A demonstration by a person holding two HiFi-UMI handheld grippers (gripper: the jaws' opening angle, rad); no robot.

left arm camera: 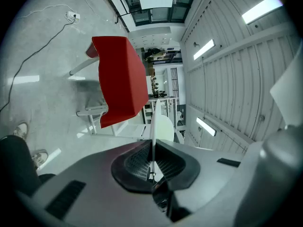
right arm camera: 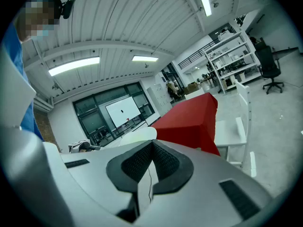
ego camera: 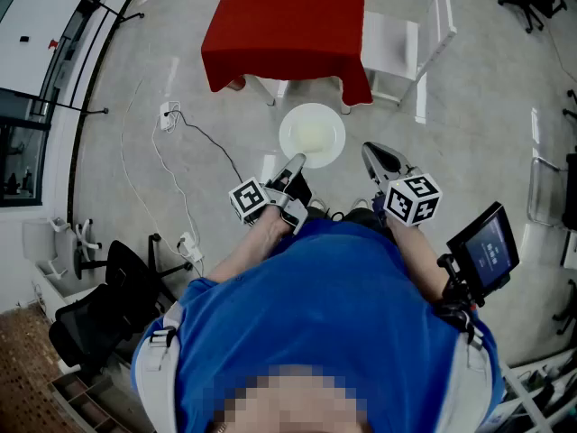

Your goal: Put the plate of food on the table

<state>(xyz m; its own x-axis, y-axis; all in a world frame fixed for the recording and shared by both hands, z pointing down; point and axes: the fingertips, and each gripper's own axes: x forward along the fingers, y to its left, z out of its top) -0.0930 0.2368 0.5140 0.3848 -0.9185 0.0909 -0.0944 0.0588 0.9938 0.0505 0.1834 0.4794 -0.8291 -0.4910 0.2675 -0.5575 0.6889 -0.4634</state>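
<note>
A round white plate with a pale patch of food at its middle hangs above the floor in front of me. My left gripper is shut on the plate's near rim. In the left gripper view the plate shows edge-on, its rim pinched between the dark pads of the left gripper. The table with the red cloth stands beyond the plate, apart from it. My right gripper is just right of the plate, shut with nothing in it. In the right gripper view, behind the right gripper, are the plate and the red table.
White chairs stand beside and under the red table. A power strip with a cable lies on the floor at left. A black office chair is at lower left, and a small screen at right.
</note>
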